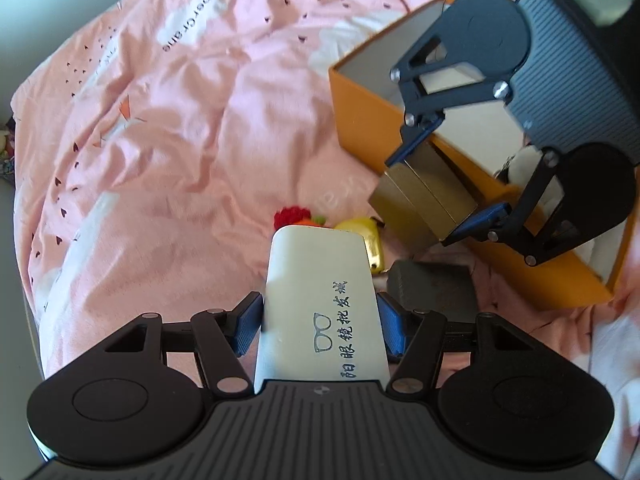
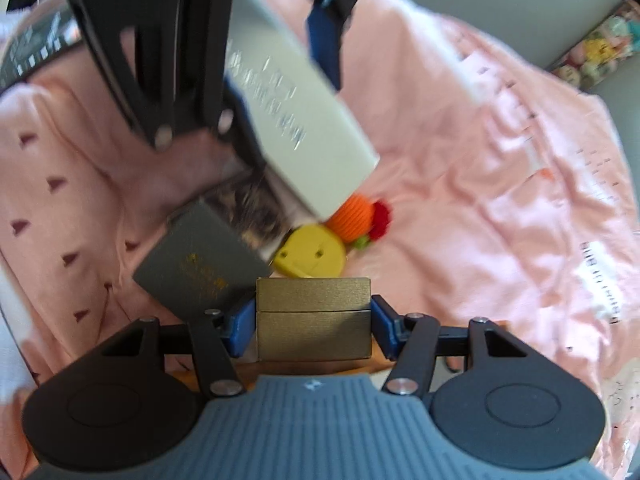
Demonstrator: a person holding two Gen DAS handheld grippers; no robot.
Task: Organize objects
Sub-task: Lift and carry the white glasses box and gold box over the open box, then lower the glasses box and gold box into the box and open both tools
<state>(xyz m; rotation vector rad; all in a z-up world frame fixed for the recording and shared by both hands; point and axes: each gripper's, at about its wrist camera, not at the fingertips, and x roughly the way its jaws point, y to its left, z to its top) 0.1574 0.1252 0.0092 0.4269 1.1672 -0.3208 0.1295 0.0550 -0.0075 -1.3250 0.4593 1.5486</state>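
Note:
My left gripper [image 1: 320, 326] is shut on a white glasses case [image 1: 320, 300] with black Chinese lettering, held above the pink bedsheet. It also shows blurred in the right wrist view [image 2: 304, 120]. My right gripper [image 2: 313, 330] is shut on a gold box [image 2: 313, 316], held just over the near edge of an open orange box [image 1: 360, 120]. The gold box shows in the left wrist view [image 1: 424, 200] between the right gripper's blue pads. A grey box [image 2: 196, 264], a yellow toy [image 2: 310, 256] and an orange and red crochet toy [image 2: 360, 216] lie on the sheet.
A pink bedsheet [image 1: 180, 140] covers the bed. A white plush item [image 1: 524, 160] lies inside the orange box. The grey box [image 1: 436, 284] lies beside the orange box. A dark patterned item [image 2: 248, 204] lies under the glasses case. Shelving with toys [image 2: 592, 48] stands far right.

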